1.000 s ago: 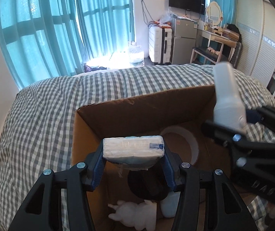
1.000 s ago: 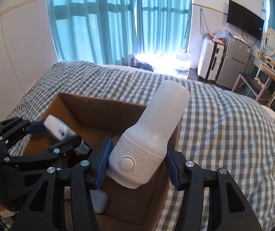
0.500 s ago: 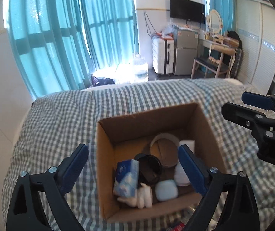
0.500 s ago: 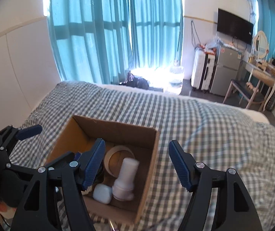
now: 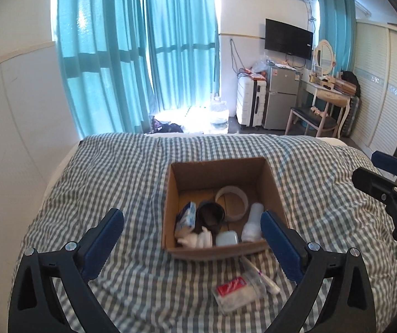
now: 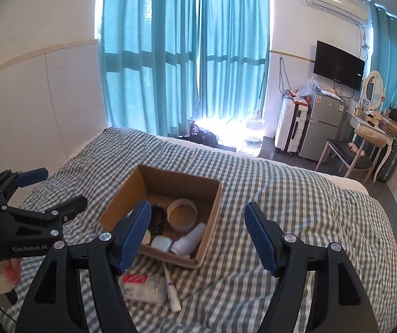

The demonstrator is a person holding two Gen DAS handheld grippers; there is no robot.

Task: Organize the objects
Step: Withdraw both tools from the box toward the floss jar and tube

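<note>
Both tools pulled back from box [image 5: 220,208], left tool [image 5: 192,238] and right tool [image 6: 198,236] gaping empty; packet [image 5: 237,291] on bed looks light, crinkly—pinch its middle.

The cardboard box [image 5: 274,191] sat on the bed [image 5: 115,172]. Inside it, the tissue pack [image 5: 186,216] lay at the left, the tape roll [image 5: 231,202] toward the back and the bottle [image 5: 252,223] at the right. In front of the box, a plastic packet [image 5: 238,291] and a thin tube [image 5: 259,274] lay on the bed.
</note>
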